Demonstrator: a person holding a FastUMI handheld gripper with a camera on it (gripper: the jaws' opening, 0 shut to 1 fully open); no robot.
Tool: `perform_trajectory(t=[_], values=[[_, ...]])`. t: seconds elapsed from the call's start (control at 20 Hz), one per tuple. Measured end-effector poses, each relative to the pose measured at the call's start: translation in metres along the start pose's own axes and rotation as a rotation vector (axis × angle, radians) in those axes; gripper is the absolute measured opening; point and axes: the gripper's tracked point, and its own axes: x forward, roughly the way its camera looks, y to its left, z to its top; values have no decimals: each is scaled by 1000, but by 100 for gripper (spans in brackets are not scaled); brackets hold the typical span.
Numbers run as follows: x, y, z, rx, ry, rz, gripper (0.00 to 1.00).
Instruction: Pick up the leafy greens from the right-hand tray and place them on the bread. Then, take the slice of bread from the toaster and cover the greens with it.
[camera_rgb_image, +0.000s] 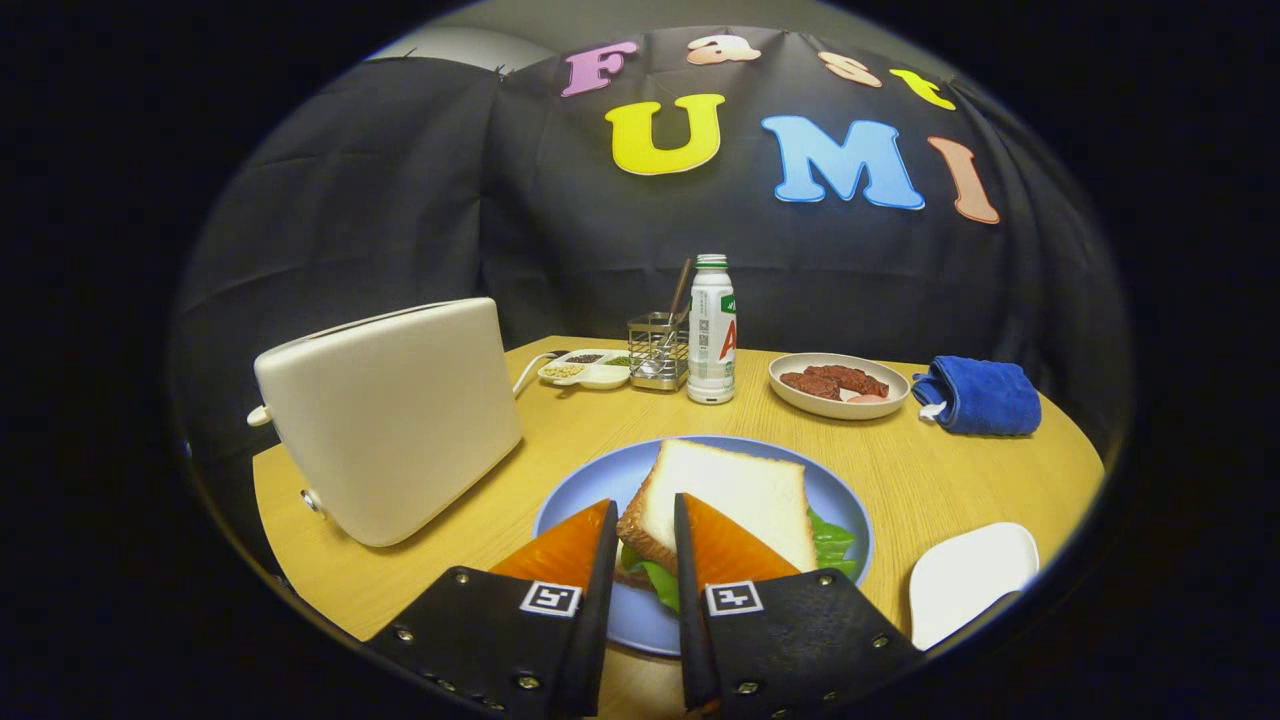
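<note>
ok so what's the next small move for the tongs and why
Probably open a little and back straight off. The top bread slice already lies over the leafy greens on the blue plate, and the tongs sit narrowly apart around its near corner; whether they are pressing it is unclear.

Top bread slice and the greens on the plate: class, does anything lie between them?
Nothing visible. The top bread slice lies straight on the leafy greens on the blue plate; the gripper fingers flank its near corner.
</note>
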Motion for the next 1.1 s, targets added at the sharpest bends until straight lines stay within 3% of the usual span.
perform_trajectory(t=[0.15,0.35,0.4,0.45,0.8,1.1], values=[[0,2,-1,41,-3,15,51],[-2,-1,2,83,-25,29,55],[-3,-1,3,83,-32,29,69],[0,0,3,77,-39,31,93],[-32,11,27,-65,-253,10,93],[-60,-13,64,-49,-324,-4,97]])
